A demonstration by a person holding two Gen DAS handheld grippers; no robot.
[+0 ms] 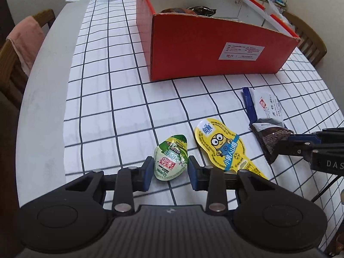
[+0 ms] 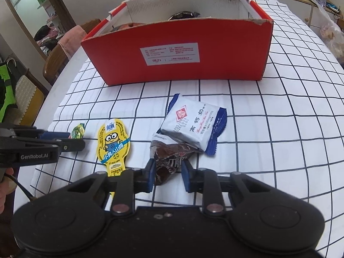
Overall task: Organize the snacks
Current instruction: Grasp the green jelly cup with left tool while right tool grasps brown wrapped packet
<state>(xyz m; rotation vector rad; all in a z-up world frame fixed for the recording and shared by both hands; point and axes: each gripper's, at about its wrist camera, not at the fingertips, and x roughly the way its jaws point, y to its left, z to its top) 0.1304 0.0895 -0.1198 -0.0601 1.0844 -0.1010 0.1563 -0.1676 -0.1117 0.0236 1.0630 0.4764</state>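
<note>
Near edge of the tabletop: four loose snacks lie in a row on the white cloth with a dark grid [image 1: 120, 99], in front of the box, presumably laid out for sorting.
Box: the red cardboard box with white inner walls [image 1: 215, 49] stands toward the far edge, open at the top; dark packets already lie inside, so it looks like the collecting place.
Left gripper [image 1: 171, 173]: its blue pads flank the small green-and-white egg-shaped foil snack [image 1: 171, 158]; the jaws are parted, seemingly about touching the snack's sides, and I judge the grasp not yet made.
Right gripper [image 2: 168, 173]: it straddles the dark brown crinkled wrapper [image 2: 169, 160], the left pad touching it, the right pad beside it with a slight gap; the jaws are apart.
White pouch with blue crimped ends [image 2: 192, 125]: it rests partly on the brown wrapper's far end, so lifting the wrapper would likely drag or tip it.
Yellow flat die-cut packet with a cartoon figure [image 2: 114, 144]: it lies between the two targets, untouched.
Step judged: both grippers aligned to close; most of the sorting remains.
</note>
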